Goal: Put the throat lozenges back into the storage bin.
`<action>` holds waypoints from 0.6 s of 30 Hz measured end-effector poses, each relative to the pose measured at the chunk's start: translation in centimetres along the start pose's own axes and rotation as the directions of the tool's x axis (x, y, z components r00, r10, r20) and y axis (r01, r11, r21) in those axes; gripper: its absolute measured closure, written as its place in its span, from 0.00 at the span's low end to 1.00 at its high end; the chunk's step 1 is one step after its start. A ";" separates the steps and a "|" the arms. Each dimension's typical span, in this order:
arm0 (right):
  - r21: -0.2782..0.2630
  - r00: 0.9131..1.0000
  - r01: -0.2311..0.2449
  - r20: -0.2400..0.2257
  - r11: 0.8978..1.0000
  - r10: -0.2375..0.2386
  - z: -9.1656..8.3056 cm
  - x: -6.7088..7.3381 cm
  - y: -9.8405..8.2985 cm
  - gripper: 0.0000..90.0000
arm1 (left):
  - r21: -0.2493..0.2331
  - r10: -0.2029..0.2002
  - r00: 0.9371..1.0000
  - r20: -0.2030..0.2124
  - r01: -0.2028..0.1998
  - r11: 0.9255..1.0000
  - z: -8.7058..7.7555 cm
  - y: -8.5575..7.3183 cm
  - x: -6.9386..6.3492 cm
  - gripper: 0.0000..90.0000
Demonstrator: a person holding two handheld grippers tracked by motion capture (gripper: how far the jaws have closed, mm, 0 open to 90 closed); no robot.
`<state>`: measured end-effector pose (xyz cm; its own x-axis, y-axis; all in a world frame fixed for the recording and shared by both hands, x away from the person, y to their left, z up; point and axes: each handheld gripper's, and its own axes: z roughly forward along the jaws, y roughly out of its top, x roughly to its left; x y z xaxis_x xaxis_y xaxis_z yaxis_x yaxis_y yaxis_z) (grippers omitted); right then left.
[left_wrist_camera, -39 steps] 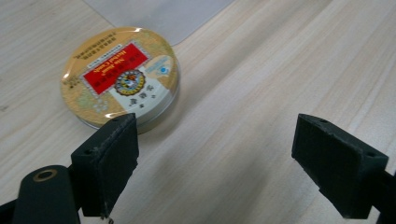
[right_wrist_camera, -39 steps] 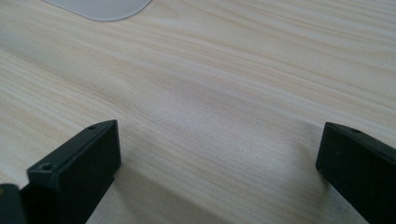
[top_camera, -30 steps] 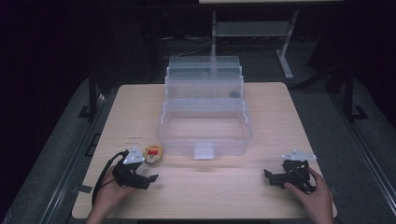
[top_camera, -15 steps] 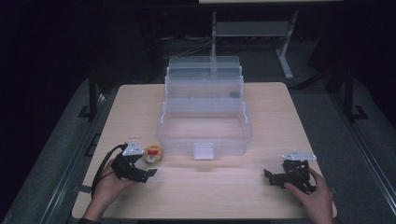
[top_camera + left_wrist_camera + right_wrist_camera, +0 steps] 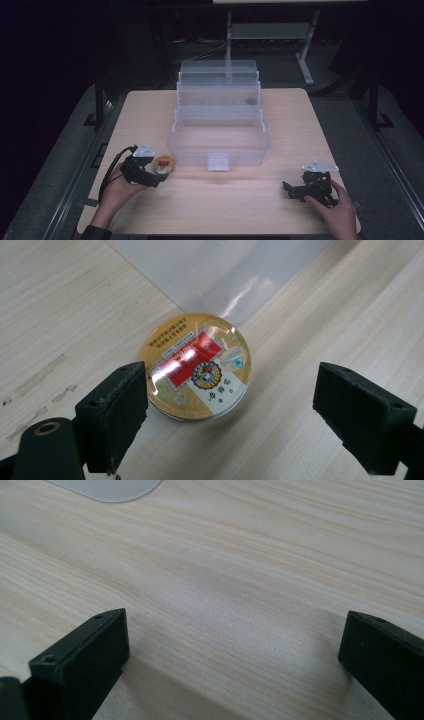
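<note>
One round tin point(image 5: 196, 366), flat on the pale wood table point(image 5: 240, 205) at lower left, no long axis, glossy gold lid with upside-down red label. Left gripper point(image 5: 230, 405) jaws spread around it, left pad nearly touching. Clear plastic tiered box point(image 5: 218, 120) mid-frame. Right gripper point(image 5: 232, 660) lower right, jaws spread over bare wood.

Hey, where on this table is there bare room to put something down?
Bare wood lies between the two hand-held grippers, in front of the clear plastic tiered organizer box, and along the table's left and right edges beside it. It is crowded at front left, where the open left hand-held gripper brackets the round gold-and-red tin.
</note>
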<state>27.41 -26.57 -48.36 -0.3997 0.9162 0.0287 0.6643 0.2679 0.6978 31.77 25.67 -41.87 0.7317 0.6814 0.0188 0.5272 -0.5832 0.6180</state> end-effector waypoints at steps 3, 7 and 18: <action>0.000 1.000 0.000 0.000 1.000 0.000 0.0 0.0 0.0 0.00 | 0.003 -0.002 1.000 0.005 0.002 1.000 0.1 0.1 0.2 0.15; 0.000 1.000 0.000 0.000 1.000 0.000 0.0 0.0 0.0 0.00 | 0.006 -0.007 1.000 0.009 0.006 1.000 0.4 0.6 0.5 0.15; 0.000 1.000 -0.001 0.000 1.000 0.001 0.0 0.0 0.0 0.00 | 0.026 0.004 1.000 0.008 -0.004 1.000 0.8 1.8 1.1 0.15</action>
<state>27.40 -26.57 -48.36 -0.3992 0.9164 0.0289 0.6646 0.2675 0.6977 33.88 24.99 -41.35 0.7373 0.6754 0.0151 0.5351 -0.5975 0.5972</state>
